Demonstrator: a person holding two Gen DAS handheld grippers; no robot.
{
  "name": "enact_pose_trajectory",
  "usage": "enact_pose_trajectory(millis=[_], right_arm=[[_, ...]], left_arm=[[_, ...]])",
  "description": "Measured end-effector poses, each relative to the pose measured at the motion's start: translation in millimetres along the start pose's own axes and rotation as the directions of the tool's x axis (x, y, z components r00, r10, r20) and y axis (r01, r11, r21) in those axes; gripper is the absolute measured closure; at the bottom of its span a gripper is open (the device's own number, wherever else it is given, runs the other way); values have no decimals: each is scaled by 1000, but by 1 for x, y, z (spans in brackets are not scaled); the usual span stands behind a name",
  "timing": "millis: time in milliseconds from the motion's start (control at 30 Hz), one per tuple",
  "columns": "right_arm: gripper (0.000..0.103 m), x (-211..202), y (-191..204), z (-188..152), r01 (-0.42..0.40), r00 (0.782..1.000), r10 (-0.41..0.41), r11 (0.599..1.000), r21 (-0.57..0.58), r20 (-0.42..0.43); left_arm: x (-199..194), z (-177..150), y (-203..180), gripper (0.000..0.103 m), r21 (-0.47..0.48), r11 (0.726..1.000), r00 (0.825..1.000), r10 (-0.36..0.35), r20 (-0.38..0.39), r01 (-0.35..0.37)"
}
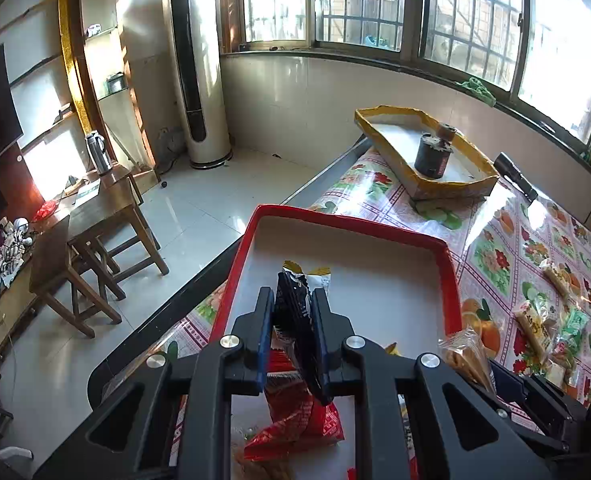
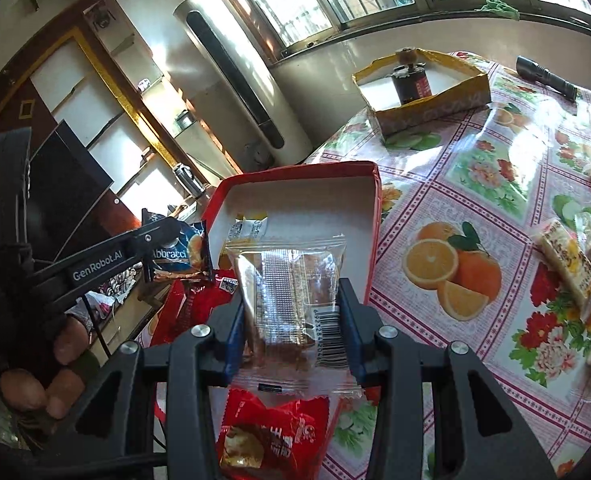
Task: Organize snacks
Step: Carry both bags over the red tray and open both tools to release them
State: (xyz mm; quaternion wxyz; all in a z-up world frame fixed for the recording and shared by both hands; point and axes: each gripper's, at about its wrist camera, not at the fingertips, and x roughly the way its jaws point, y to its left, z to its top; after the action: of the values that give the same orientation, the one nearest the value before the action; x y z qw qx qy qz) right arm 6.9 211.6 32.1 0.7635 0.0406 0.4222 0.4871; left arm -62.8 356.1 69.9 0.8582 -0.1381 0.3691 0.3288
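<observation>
A tray (image 2: 375, 216) sits at the counter's (image 2: 475, 184) left edge with several snack packets (image 2: 251, 227) in it. Behind it, farther along the counter, stands a box (image 2: 435, 110) holding a can (image 2: 411, 84). A flashlight (image 2: 545, 77) lies right of the box, and loose snacks (image 2: 571, 264) lie right of the tray.

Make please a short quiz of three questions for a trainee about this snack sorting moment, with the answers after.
1. True or false: the left tongs are empty.
2. What do the right tongs hold? A) a flashlight B) a clear-wrapped snack with a barcode C) an orange
3. Which container holds a dark can, the red tray or the yellow box?

Key
1. False: they are shut on a dark snack packet.
2. B: the clear snack packet sits between the pads.
3. The yellow box; the dark can stands inside it.
</observation>
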Motion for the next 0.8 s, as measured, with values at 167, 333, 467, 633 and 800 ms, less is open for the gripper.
enact_pose_trajectory(millis=[167, 333, 467, 633, 800], right_arm=[[60, 31, 5, 6, 8, 999, -9, 1000, -25, -44], [60, 51, 2, 6, 33, 997, -35, 999, -37, -70], [60, 63, -2, 7, 45, 995, -49, 998, -49, -91], [59, 70, 0, 9, 41, 993, -49, 997, -72, -109], [57, 70, 1, 10, 46, 992, -54, 996, -72, -112]], left_arm=[[15, 2, 4, 86, -6, 1000, 1000, 21, -23, -21], [25, 2, 5, 86, -5, 999, 998, 38, -41, -38], [24, 2, 5, 86, 0, 999, 999, 42, -34, -42], [23, 2, 5, 83, 13, 999, 998, 52, -31, -51], [20, 2, 4, 74, 8, 999, 998, 47, -36, -47]])
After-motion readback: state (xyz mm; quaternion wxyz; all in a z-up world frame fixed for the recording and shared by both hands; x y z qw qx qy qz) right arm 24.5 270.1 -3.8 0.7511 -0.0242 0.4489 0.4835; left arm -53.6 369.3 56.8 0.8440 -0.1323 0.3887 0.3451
